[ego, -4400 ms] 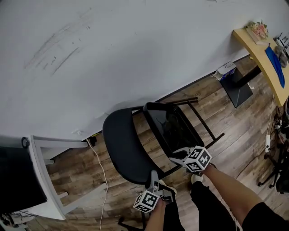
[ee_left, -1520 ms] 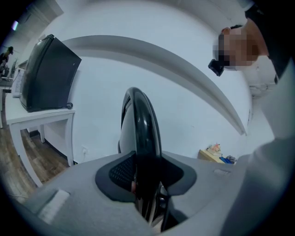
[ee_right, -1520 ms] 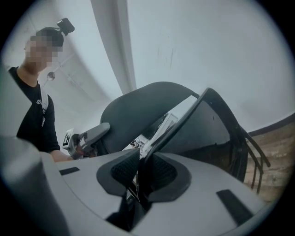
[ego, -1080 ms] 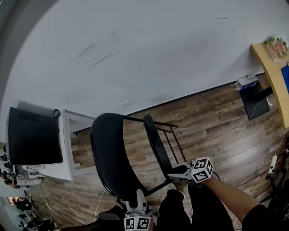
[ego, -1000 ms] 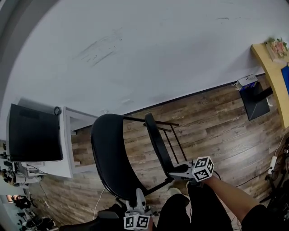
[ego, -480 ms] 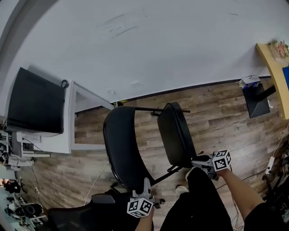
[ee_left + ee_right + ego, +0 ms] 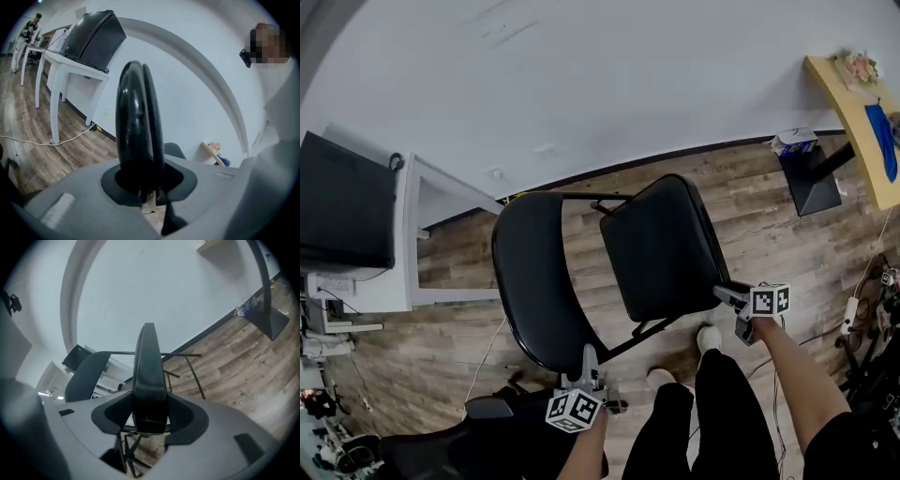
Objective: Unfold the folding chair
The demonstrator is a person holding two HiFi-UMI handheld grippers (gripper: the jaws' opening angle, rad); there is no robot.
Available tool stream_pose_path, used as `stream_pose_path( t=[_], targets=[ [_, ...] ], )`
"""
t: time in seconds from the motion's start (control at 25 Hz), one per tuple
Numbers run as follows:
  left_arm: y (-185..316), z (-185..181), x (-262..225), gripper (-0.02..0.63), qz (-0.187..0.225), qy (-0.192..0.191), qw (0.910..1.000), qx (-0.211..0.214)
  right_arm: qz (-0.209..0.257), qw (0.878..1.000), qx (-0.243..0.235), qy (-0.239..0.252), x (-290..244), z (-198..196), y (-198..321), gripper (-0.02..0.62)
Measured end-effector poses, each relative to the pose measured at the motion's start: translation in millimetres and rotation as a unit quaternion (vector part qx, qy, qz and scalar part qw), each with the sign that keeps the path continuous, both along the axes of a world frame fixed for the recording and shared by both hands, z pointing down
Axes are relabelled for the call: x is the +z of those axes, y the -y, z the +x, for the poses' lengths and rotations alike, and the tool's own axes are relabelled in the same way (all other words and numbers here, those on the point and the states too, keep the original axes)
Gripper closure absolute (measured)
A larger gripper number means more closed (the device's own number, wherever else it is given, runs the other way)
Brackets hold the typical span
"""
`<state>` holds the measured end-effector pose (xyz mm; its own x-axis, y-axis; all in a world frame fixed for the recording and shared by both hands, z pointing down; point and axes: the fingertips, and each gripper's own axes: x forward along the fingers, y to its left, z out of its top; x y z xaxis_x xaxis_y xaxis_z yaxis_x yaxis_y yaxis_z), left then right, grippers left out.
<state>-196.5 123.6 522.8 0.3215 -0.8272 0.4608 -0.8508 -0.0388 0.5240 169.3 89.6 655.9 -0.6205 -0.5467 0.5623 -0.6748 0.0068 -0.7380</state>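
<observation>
- The folding chair (image 7: 647, 234) is seen standing on the wooden floor (image 7: 769, 216) in front of a white wall (image 7: 628, 84), directly ahead of the person's legs (image 7: 712, 412).
- Its black seat (image 7: 670, 262) is shown swung out from the backrest (image 7: 532, 281), with the padded top face turned up towards the head view.
- The lower rim of the backrest is clamped in the left claw (image 7: 587, 356). That claw's jaws have just been closing, and the rim is pressed between them.
- The front edge of the seat is framed by the right claw (image 7: 724, 294). Its jaws have just been opening and are spread wide, with a gap left on either side of the edge.
- A white counter (image 7: 366, 286) carrying a dark screen (image 7: 342, 202) is pictured at the left, against the same wall.
</observation>
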Motion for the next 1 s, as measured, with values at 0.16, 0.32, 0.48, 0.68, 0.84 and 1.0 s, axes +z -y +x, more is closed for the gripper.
stream_pose_path(
  t=[0.16, 0.32, 0.48, 0.68, 0.84, 1.0],
  targets=[
    [-1, 16, 19, 0.524, -0.011, -0.006, 0.9999, 0.006, 0.001, 0.998, 0.054, -0.020, 25, 39, -2, 0.377],
    [-2, 44, 36, 0.525, -0.026, -0.015, 0.9992, 0.026, -0.028, 0.988, 0.116, -0.098, 48, 89, -14, 0.370],
    [5, 72, 66, 0.522, -0.059, -0.051, 0.9967, 0.023, -0.045, 0.981, 0.092, -0.166, 62, 111, -20, 0.370],
    [15, 159, 64, 0.509, -0.031, -0.046, 0.9931, 0.103, -0.021, 0.989, 0.019, -0.144, 55, 91, -26, 0.373],
    [15, 187, 66, 0.502, -0.027, -0.034, 0.9938, 0.102, -0.021, 0.993, 0.017, -0.119, 57, 96, -39, 0.373],
    [13, 190, 68, 0.505, -0.026, -0.011, 0.9933, 0.112, -0.030, 0.993, 0.034, -0.108, 63, 106, -63, 0.373]
  ],
)
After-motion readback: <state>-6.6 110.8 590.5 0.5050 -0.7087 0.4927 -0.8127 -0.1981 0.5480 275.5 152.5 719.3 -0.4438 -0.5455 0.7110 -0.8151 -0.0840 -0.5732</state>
